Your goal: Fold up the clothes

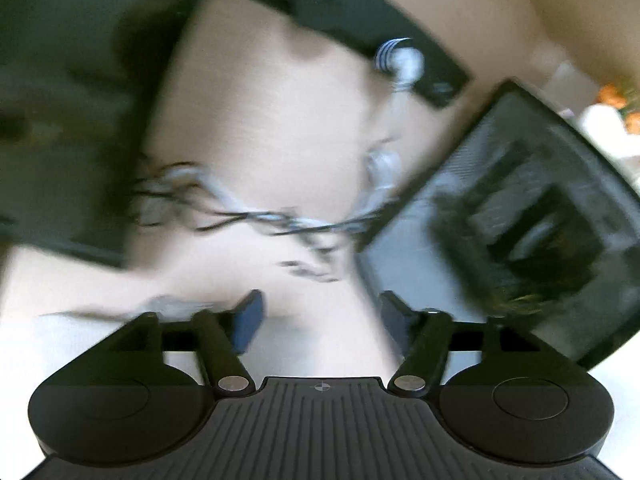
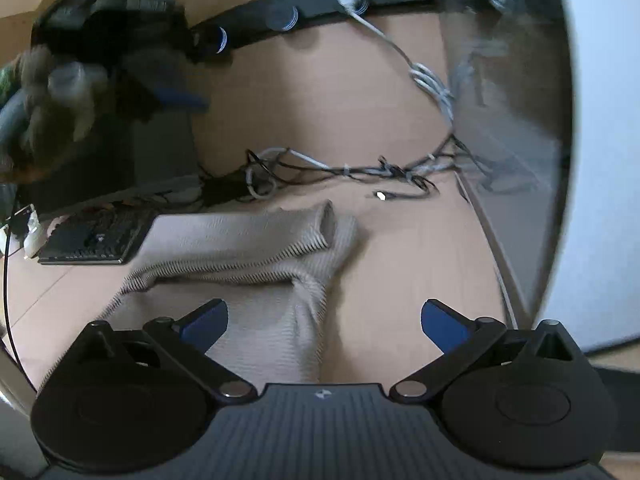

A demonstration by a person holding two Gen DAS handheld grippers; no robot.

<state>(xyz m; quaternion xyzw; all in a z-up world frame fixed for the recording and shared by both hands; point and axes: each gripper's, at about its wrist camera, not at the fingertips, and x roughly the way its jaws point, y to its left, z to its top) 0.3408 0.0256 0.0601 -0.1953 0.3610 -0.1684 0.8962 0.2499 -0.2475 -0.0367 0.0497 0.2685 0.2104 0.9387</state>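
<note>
A beige ribbed knit garment point(image 2: 256, 264) lies crumpled on the light wooden table point(image 2: 400, 320), one sleeve with its open cuff point(image 2: 328, 222) folded across the top. My right gripper point(image 2: 324, 320) is open and empty, just above the garment's near part; its left finger point(image 2: 208, 320) hangs over the cloth. My left gripper point(image 1: 320, 320) is open and empty over bare tabletop point(image 1: 260, 120). The left wrist view is motion-blurred and the garment is hard to make out there; a grey blur point(image 1: 172, 304) sits by the left finger.
A tangle of black and white cables point(image 2: 340, 170) lies behind the garment; it also shows in the left wrist view point(image 1: 260, 216). A black keyboard point(image 2: 96, 238) sits at the left. A dark power strip point(image 2: 320, 12) runs along the back. A monitor point(image 1: 520, 216) stands right.
</note>
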